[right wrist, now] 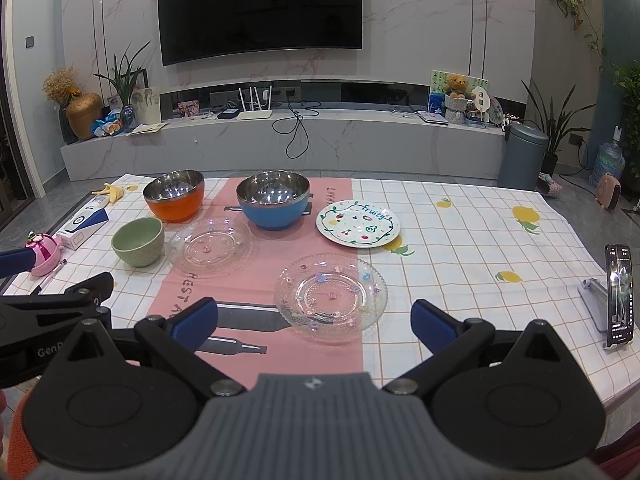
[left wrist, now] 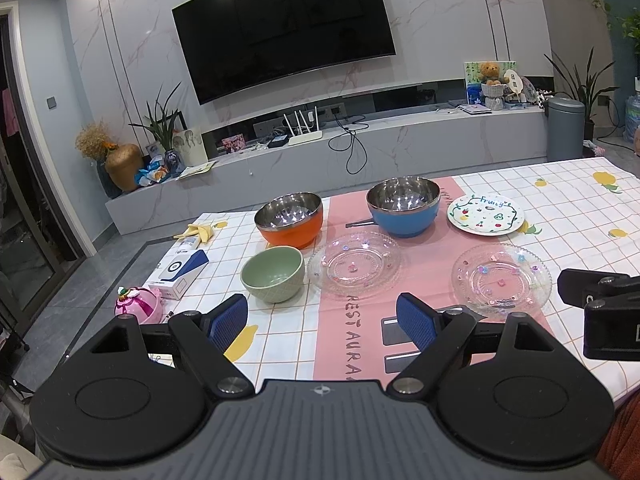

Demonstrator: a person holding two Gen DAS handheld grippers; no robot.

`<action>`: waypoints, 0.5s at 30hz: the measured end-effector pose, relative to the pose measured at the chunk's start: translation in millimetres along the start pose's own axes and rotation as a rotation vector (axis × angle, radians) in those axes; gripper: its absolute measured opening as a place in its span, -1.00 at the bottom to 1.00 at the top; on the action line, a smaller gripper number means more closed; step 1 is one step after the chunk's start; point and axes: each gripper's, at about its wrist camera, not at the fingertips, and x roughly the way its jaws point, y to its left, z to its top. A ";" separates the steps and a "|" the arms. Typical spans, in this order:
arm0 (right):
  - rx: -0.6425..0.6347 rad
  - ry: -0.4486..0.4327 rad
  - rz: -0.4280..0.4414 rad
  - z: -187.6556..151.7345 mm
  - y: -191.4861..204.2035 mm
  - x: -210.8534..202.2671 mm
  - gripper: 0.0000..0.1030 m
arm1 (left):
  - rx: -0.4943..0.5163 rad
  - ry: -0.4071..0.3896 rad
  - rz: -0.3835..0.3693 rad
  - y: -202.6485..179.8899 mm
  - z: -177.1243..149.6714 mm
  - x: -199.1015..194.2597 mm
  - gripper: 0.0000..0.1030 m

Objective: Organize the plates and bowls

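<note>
On the checked tablecloth stand an orange steel-lined bowl (left wrist: 289, 220) (right wrist: 174, 195), a blue steel-lined bowl (left wrist: 403, 205) (right wrist: 273, 198) and a small green bowl (left wrist: 273, 274) (right wrist: 138, 241). Two clear glass plates lie nearer: one (left wrist: 354, 266) (right wrist: 209, 246) beside the green bowl, the other (left wrist: 502, 280) (right wrist: 331, 297) to its right. A white "Fruity" plate (left wrist: 485, 214) (right wrist: 358, 223) sits right of the blue bowl. My left gripper (left wrist: 322, 322) hovers open and holds nothing, short of the left glass plate. My right gripper (right wrist: 314, 320) is open just before the right glass plate.
At the table's left edge lie a pink toy (right wrist: 42, 251), a blue-white box (right wrist: 82, 227), a pen (right wrist: 50, 278) and a banana peel (right wrist: 110, 191). A phone on a stand (right wrist: 618, 296) is at the right edge. Beyond the table stand a TV bench and bin (right wrist: 522, 156).
</note>
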 end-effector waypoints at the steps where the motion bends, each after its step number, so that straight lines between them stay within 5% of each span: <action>1: 0.000 0.000 0.000 0.0 -0.1 -0.1 0.95 | 0.000 -0.001 0.001 -0.4 -0.2 0.1 0.91; 15: -0.001 -0.001 0.000 -0.3 -0.2 0.0 0.95 | 0.000 -0.001 0.001 -1.6 0.2 -0.4 0.91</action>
